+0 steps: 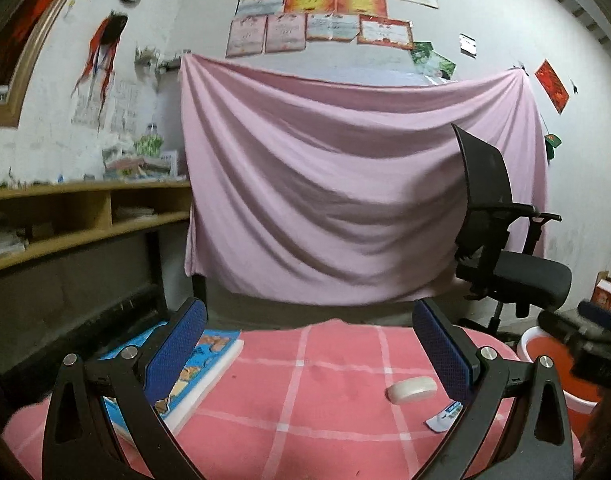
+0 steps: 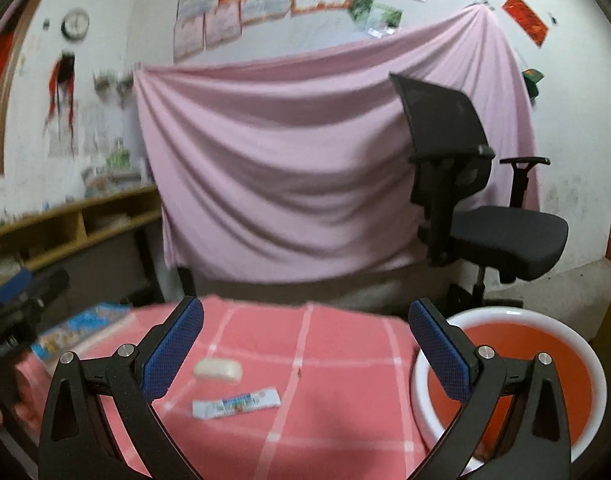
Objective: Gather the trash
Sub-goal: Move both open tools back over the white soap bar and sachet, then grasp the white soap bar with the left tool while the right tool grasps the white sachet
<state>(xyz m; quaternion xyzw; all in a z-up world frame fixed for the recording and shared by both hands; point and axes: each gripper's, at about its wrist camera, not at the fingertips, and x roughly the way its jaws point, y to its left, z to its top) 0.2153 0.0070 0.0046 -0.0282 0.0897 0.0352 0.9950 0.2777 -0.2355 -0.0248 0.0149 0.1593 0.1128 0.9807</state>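
Left wrist view: the left gripper (image 1: 309,354) hovers with its blue-padded fingers spread wide and nothing between them, above the table covered in pink checked cloth (image 1: 325,412). The small white oval bar (image 1: 411,389) lies just inside the right-hand finger, and the white printed wrapper (image 1: 445,420) is half hidden behind that finger's base. A blue picture book (image 1: 203,360) lies under the left-hand finger. Beyond the fingertips the cloth's far edge drops off, with a hanging pink sheet (image 1: 345,184) and a black office chair (image 1: 501,248) well apart behind it.

Right wrist view: the right gripper (image 2: 305,350) is likewise wide open and empty. The wrapper (image 2: 236,403) lies on the cloth between the fingers, nearer the left-hand one, with the oval bar (image 2: 218,369) just beyond it. A white-rimmed red basin (image 2: 545,344), probably the bin, sits behind the right-hand finger, beside and seemingly below the table edge.

The wrapper looks flat and light, so the right gripper would do best to come down steeply, straddle its short width and pinch low against the cloth without bunching it. The path to the basin looks clear; the left gripper (image 2: 25,292) sits off to the left.
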